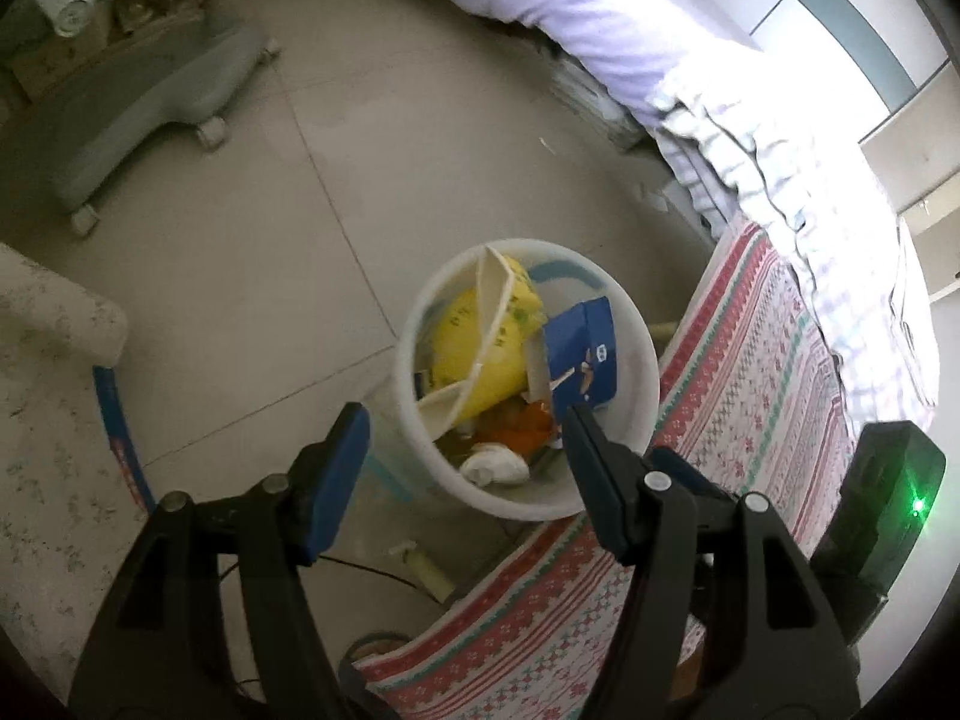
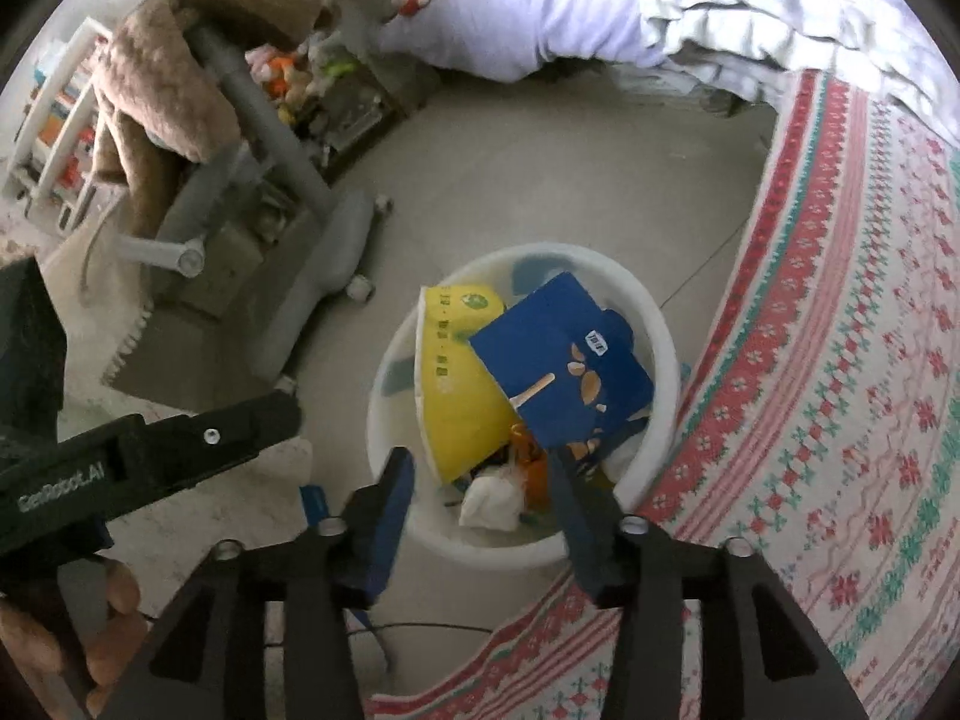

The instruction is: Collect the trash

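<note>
A white round trash bin (image 1: 637, 420) stands on the tiled floor beside the bed; it also shows in the right wrist view (image 2: 660, 324). It holds a yellow package (image 1: 465, 342) (image 2: 456, 402), a blue carton (image 1: 585, 354) (image 2: 564, 360), crumpled white paper (image 1: 495, 465) (image 2: 489, 501) and orange scraps. My left gripper (image 1: 465, 426) is open and empty, just above the bin's near rim. My right gripper (image 2: 480, 471) is open and empty over the bin's near side, its right finger close to the blue carton.
A bed with a patterned red and green sheet (image 1: 750, 396) (image 2: 840, 360) lies to the right. A grey wheeled chair base (image 1: 132, 114) (image 2: 312, 276) stands on the floor at the left. A cable (image 2: 420, 627) lies on the floor near the bin. The left gripper's body (image 2: 150, 456) shows at the left.
</note>
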Demonstrator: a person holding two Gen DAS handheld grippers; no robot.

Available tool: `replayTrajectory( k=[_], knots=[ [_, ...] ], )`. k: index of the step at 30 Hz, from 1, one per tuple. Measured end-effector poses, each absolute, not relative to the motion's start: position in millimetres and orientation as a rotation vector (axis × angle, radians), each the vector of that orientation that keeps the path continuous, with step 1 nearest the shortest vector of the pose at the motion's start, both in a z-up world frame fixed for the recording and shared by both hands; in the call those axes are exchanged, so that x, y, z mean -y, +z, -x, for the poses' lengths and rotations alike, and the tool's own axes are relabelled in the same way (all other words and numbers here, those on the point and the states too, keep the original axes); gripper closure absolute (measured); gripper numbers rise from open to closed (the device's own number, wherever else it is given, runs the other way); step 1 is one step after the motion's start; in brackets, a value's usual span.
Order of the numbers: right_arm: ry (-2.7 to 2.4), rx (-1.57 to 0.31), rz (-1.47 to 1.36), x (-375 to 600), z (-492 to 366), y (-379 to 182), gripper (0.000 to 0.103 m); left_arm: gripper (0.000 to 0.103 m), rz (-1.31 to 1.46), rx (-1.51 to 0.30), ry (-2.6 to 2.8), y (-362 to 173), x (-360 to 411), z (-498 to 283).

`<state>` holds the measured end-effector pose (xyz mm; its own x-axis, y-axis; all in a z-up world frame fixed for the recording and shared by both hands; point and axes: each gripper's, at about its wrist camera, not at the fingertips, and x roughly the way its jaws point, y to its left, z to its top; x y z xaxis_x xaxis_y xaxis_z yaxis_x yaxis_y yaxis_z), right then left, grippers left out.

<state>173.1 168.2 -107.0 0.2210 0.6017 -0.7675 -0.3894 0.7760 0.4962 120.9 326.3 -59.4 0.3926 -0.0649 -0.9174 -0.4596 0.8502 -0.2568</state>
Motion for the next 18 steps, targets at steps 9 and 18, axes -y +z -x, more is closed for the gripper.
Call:
replayTrajectory(
  k=[9,18],
  knots=[
    [0.673,-1.076,-0.196,-111,-121,-60,0.047,0.034,0.396,-1.022,0.259,-12,-299,-71],
    [0.719,-0.897,-0.132,-52,-8,9,0.031,0.027,0.230,-0.907,0.280,7,-233,25]
  ],
)
